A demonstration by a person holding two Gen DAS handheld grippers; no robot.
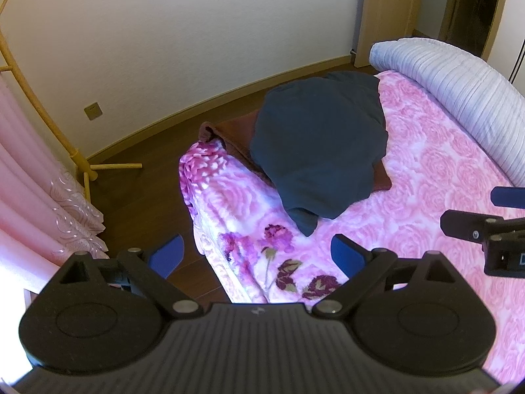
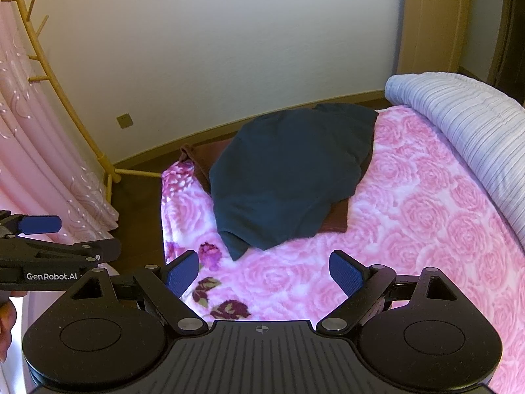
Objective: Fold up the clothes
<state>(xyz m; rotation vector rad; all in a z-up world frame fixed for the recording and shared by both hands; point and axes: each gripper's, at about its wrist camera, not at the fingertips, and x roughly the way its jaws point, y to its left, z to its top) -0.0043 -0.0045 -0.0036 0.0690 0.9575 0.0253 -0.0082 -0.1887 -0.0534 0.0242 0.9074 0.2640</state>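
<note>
A dark navy garment (image 1: 318, 144) (image 2: 288, 180) lies loosely folded on the pink rose-patterned bed (image 1: 426, 170) (image 2: 410, 229), near its far left corner. It rests on a folded maroon cloth (image 1: 229, 134) (image 2: 338, 220) whose edges stick out beneath it. My left gripper (image 1: 257, 256) hovers open over the bed's near left corner, short of the garment, holding nothing. My right gripper (image 2: 264, 274) is open too, above the blanket just in front of the garment. Each gripper shows at the edge of the other's view.
A rolled lilac-white striped quilt (image 1: 459, 88) (image 2: 466, 124) lies along the bed's right side. Dark wood floor (image 1: 137, 197) runs left of the bed. A yellow wooden coat stand (image 1: 82, 164) (image 2: 105, 164) and pink curtains (image 1: 36, 177) (image 2: 36, 151) stand at left. A door (image 2: 430, 23) is at back right.
</note>
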